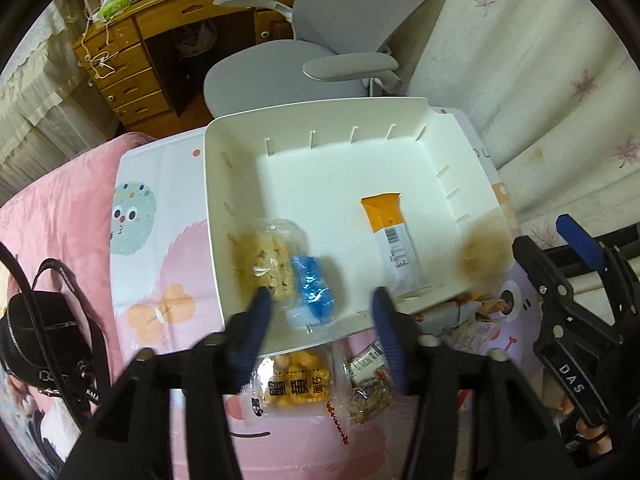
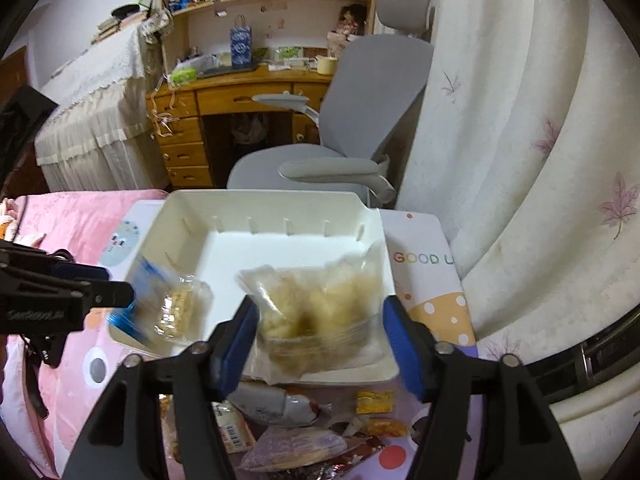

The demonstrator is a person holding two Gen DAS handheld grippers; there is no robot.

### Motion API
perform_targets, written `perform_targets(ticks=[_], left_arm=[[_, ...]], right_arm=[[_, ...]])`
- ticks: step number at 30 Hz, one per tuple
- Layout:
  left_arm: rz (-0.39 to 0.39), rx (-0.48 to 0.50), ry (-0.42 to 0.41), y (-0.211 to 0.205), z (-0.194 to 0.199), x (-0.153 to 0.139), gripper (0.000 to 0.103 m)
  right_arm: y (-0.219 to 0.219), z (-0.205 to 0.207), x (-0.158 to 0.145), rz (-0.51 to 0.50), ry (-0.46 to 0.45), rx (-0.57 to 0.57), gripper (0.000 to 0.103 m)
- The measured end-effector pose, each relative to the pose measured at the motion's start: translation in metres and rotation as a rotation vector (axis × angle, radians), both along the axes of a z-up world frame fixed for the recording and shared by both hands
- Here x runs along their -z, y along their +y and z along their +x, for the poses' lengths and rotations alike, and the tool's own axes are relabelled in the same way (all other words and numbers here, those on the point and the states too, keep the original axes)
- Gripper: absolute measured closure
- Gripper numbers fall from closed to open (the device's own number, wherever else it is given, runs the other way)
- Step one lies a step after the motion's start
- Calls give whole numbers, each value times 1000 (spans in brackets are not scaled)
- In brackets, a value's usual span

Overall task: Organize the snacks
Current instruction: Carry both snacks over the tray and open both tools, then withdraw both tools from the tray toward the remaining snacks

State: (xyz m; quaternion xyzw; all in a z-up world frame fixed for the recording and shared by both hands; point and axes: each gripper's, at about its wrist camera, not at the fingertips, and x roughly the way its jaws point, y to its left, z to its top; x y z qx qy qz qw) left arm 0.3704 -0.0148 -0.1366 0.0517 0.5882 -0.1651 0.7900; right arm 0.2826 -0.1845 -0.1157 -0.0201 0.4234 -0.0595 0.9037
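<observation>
- Bin [image 1: 472, 200], white plastic, sits on a cartoon-print mat [image 1: 160, 208] over a pink bed cover [image 1: 60, 216]
- Left claw [image 1: 320, 320] open, nothing between its blue pads, over the bin's near rim
- Clear-and-blue snack pack [image 1: 288, 268] lies in the bin's near-left corner, just ahead of the left claw
- Orange-and-white bar [image 1: 390, 236] lies flat on the bin floor, right of centre
- Right claw [image 2: 320, 332] open; blurred clear bag of pale snacks [image 2: 316, 312] sits between its pads at the bin's near-right edge, contact unclear
- Loose snack packets [image 2: 296, 428] lie on the mat in front of the bin
- Black handbag [image 1: 40, 344] on the bed, far left
- Grey office chair [image 2: 352, 120] behind the bin
</observation>
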Motion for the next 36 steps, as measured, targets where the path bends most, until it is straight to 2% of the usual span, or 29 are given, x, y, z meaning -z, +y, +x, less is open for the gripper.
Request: perform_targets(ticks=[2, 6, 11, 14, 16, 20, 27, 36], left_arm=[[1, -6, 2, 1, -1, 0, 46], [-3, -19, 6, 5, -2, 1, 37], [7, -33, 14, 14, -11, 3, 35], [9, -31, 20, 19, -19, 5, 31], [14, -33, 24, 24, -27, 6, 23], [6, -16, 35, 37, -45, 9, 21], [-16, 3, 64, 64, -84, 18, 2], [-27, 75, 108, 90, -145, 34, 2]], right_arm=[[-3, 2, 0, 22, 2, 0, 36], [-4, 2, 0, 33, 5, 1, 36], [-3, -6, 2, 49, 16, 4, 36], [0, -14, 4, 61, 26, 18, 36], [2, -20, 7, 86, 37, 31, 36], [8, -39, 14, 149, 67, 67, 36], [30, -80, 24, 183, 101, 115, 36], [62, -137, 37, 220, 135, 177, 36]])
